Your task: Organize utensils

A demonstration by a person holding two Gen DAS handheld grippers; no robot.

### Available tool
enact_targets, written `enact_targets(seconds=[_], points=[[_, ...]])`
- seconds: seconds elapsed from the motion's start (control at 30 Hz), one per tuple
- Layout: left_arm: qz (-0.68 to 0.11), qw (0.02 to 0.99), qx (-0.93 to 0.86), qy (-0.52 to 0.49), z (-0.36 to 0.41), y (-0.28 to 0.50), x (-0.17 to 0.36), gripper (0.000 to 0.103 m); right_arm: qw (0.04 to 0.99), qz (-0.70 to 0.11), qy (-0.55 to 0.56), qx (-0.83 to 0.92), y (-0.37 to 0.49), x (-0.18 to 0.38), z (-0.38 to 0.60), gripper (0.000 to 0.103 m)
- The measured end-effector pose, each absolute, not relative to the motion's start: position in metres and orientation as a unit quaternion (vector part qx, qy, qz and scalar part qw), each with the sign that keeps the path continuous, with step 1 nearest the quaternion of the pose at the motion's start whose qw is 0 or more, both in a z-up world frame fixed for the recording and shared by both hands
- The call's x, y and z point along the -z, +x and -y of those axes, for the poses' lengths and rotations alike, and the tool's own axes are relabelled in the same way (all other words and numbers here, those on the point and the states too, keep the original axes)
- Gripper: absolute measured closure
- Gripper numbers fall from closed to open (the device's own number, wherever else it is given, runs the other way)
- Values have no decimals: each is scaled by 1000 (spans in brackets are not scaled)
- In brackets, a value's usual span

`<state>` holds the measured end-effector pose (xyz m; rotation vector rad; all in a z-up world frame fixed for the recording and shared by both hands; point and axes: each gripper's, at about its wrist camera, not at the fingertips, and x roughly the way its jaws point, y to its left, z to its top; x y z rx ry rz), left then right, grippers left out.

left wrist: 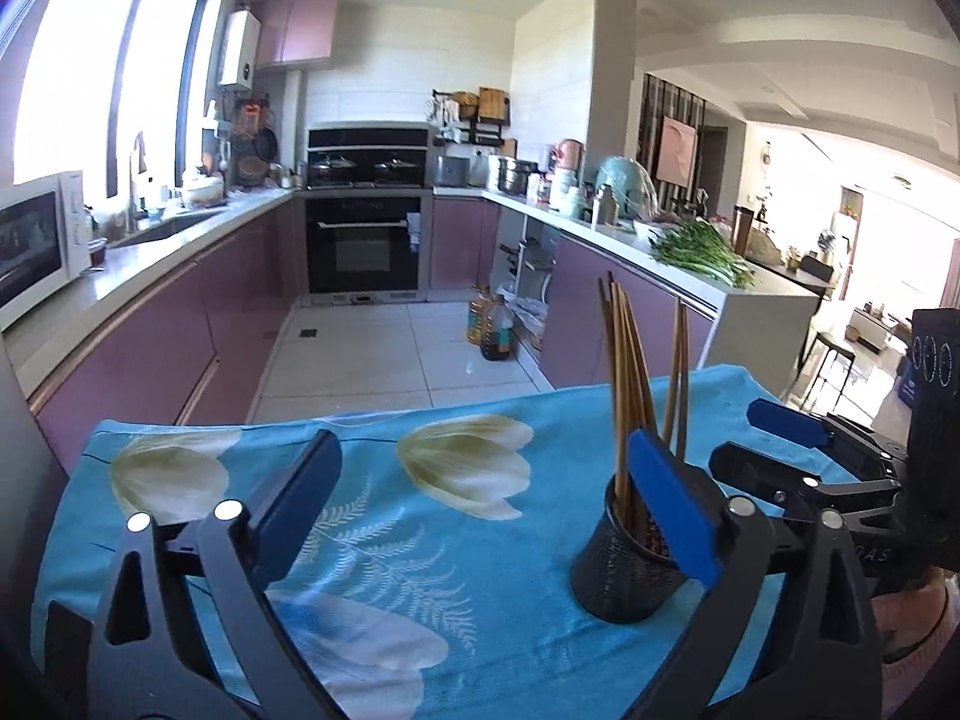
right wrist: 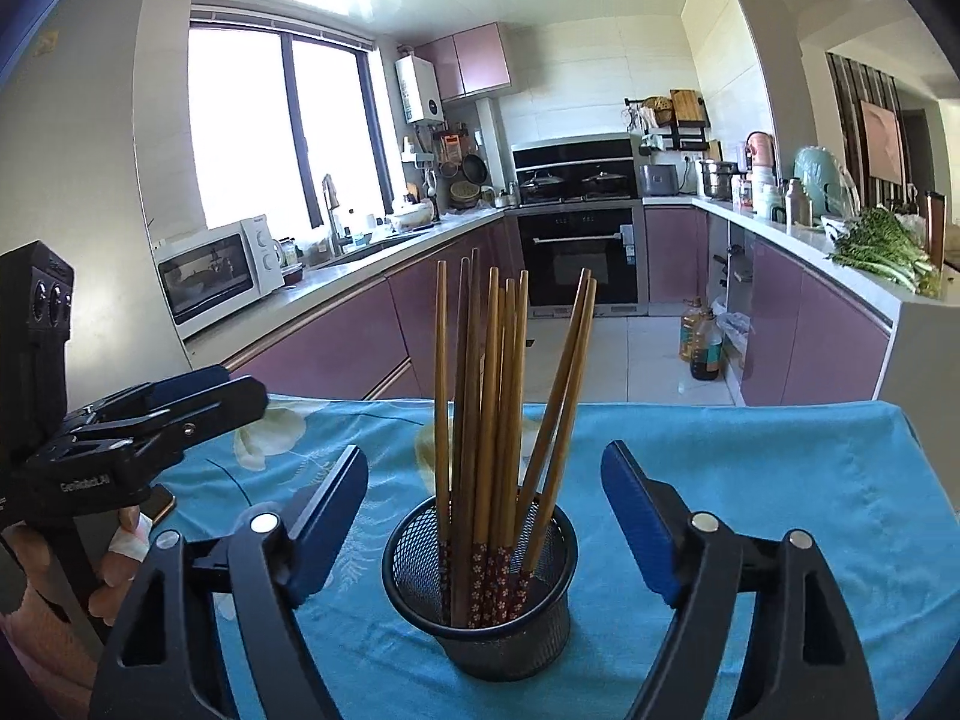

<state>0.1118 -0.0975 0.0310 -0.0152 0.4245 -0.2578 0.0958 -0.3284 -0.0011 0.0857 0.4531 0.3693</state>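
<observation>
Chopsticks, brown wooden, upright in black mesh cup, mid-table; we keep right gripper wide, left gripper wide, both empty, closing gently.

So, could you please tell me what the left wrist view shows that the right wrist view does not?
Only the left wrist view shows the open right gripper from outside.

Only the right wrist view shows the floral red tips of the brown wooden chopsticks and the left gripper from outside.

Both show the black mesh cup upright on the blue floral cloth and the white microwave.
</observation>
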Motion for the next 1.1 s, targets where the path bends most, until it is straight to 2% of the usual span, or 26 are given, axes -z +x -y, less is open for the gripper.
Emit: enact_targets(seconds=[0.07, 0.2, 0.5, 1.1], points=[[-190, 976, 105, -3, 91, 103, -32, 6, 961, -215, 30, -173, 91, 1, 325, 12], [-166, 983, 78, -1, 80, 88, -32, 6, 967, -195, 19, -161, 82, 0, 320, 7], [-134, 990, 40, 8, 70, 63, -30, 6, 981, -141, -5, -131, 59, -7, 309, 7], [-94, 996, 7, 7, 69, 36, -37, 6, 987, -119, -10, -104, 51, -8, 302, 7]])
